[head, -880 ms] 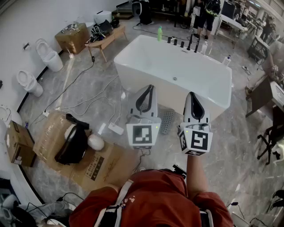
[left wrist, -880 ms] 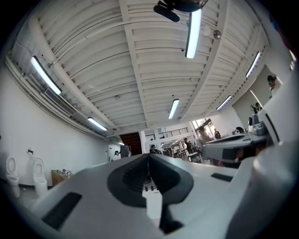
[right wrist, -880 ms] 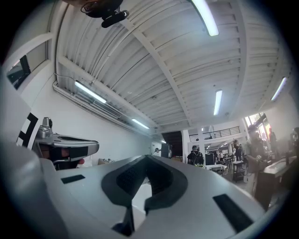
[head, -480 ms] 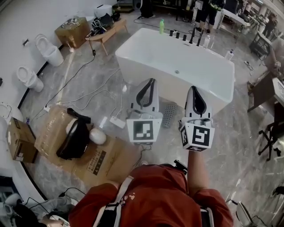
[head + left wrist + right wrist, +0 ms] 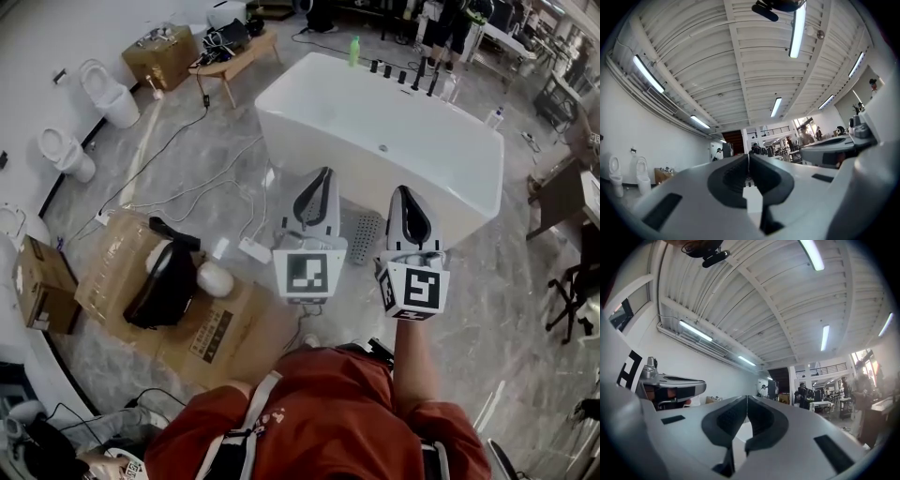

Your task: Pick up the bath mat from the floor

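Note:
The bath mat (image 5: 363,235) is a small grey perforated mat. It lies flat on the marble floor against the near side of the white bathtub (image 5: 375,141), partly hidden between my two grippers. My left gripper (image 5: 319,172) is held up over the floor just left of the mat, jaws shut and empty. Just right of the mat, my right gripper (image 5: 406,190) is also shut and empty. The left gripper view shows its jaws (image 5: 748,157) closed, aimed level across the hall at the ceiling and far wall. My right gripper (image 5: 746,399) looks the same way, its jaws pressed together.
Flattened cardboard boxes (image 5: 202,323) with a black-and-white device (image 5: 169,286) lie at the left. A power strip (image 5: 253,249) and cables trail over the floor. Toilets (image 5: 111,94) stand along the left wall. Bottles and taps line the tub's far rim; people stand beyond.
The head view has shifted a little, so the tub and mat sit slightly further right and higher. Both grippers stay shut and side by side at about the same height.

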The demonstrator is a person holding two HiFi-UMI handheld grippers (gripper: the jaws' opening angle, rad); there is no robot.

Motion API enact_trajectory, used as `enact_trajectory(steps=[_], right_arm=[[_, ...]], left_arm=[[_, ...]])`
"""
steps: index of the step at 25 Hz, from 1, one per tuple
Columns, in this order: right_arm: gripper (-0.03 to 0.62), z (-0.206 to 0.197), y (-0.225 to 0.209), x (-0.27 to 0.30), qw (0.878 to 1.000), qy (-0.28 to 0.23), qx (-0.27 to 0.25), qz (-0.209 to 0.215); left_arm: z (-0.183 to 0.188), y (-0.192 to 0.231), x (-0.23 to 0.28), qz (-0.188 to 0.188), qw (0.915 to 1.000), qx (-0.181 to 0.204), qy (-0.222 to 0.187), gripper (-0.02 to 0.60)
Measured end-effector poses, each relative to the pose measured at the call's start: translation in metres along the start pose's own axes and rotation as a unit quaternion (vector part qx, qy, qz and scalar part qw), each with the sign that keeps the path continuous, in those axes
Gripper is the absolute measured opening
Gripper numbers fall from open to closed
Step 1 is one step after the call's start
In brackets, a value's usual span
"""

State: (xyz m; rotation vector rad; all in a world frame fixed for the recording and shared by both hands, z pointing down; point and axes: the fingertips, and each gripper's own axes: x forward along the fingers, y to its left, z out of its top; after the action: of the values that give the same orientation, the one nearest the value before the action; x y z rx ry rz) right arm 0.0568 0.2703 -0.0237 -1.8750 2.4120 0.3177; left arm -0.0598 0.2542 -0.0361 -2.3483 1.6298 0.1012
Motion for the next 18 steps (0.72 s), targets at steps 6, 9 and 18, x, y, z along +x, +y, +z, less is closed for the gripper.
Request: enact_trajectory(steps=[6, 9, 18], right_arm=[[0.012, -0.004, 0.026, -0.002, 1.000, -0.005, 0.007, -0.006], [0.012, -0.009, 0.034, -0.008, 1.000, -0.001, 0.008, -0.009], [0.012, -0.005, 0.043, -0.007, 1.000, -0.005, -0.004, -0.006]], left_arm=[[-0.031, 0.025, -0.019, 0.000, 0.9995, -0.015, 0.029, 0.017], [-0.045, 0.035, -0.027, 0.006, 0.9987, -0.031, 0.041, 0.017], [-0.049, 0.043, -0.023, 0.004, 0.9991, -0.026, 0.032, 0.017]])
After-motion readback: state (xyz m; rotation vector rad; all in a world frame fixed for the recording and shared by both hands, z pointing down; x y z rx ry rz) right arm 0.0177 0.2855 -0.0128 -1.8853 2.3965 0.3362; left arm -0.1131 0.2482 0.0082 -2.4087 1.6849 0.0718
